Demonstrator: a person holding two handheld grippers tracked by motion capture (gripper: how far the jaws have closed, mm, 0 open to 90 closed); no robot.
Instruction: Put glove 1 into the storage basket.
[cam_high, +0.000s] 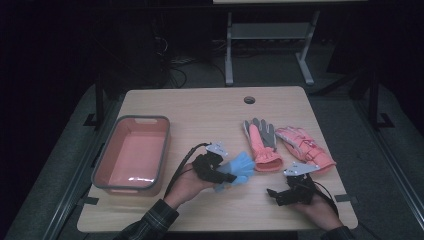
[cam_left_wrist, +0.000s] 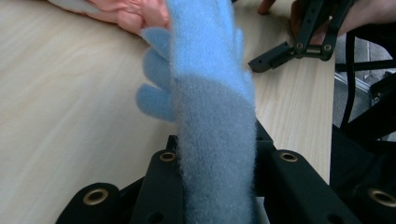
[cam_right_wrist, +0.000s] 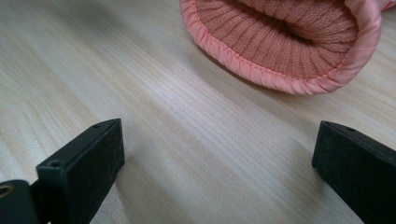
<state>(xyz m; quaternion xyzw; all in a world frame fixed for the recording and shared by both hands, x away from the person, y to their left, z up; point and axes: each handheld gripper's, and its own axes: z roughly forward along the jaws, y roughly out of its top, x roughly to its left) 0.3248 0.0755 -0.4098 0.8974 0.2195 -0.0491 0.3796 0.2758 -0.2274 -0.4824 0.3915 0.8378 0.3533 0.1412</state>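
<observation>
Pinching the blue glove above the table near the pink gloves, the left gripper risks slippage — fuzzy fabric. The right gripper — jaws spread, empty — offers no backup.

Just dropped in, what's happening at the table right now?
A person is working with a gripper in each hand. The left gripper is clamped on a fluffy blue glove, holding it near the middle of the table. The right gripper is open and holds nothing, facing the cuff of a pink glove. Another pink glove lies beside it, and a pink bin sits at the left with nothing visible inside.
</observation>
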